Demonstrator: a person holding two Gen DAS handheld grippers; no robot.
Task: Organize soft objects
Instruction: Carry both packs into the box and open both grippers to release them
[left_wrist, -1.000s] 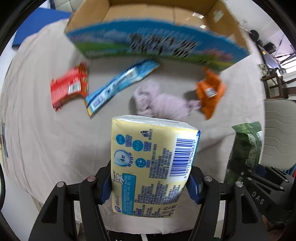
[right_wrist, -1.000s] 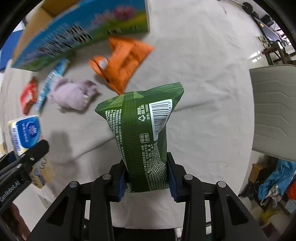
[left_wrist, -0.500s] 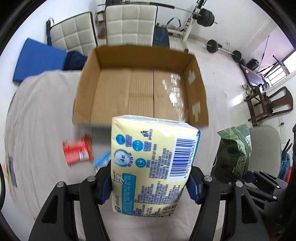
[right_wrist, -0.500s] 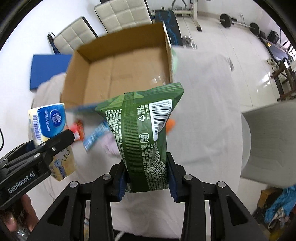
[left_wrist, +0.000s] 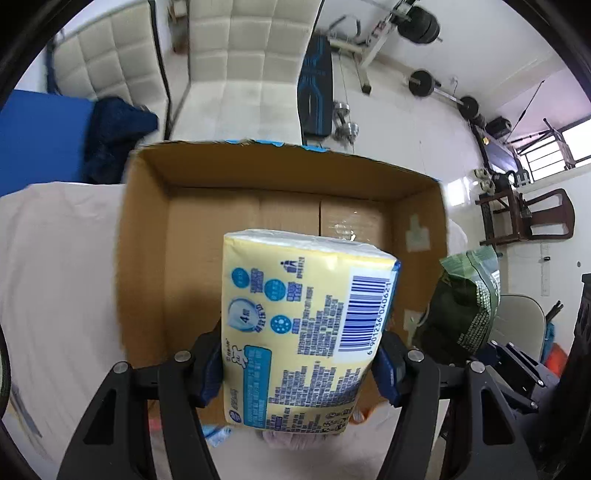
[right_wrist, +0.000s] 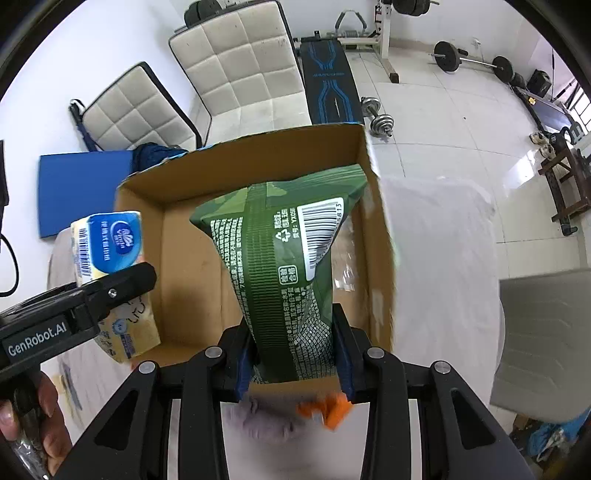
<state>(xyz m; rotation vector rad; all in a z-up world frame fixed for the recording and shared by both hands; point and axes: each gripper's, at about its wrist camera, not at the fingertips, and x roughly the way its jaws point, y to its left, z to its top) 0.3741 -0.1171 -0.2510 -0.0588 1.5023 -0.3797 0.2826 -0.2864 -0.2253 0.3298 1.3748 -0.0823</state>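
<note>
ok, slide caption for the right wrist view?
Right hand-held gripper holds green snack bag over open cardboard box.

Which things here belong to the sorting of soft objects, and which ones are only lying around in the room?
For the job:
- tissue pack, in left gripper
- green bag, in right gripper
- cardboard box
- orange packet

Lying about:
- white chairs
- weight bench
- dumbbell
- blue mat
</note>
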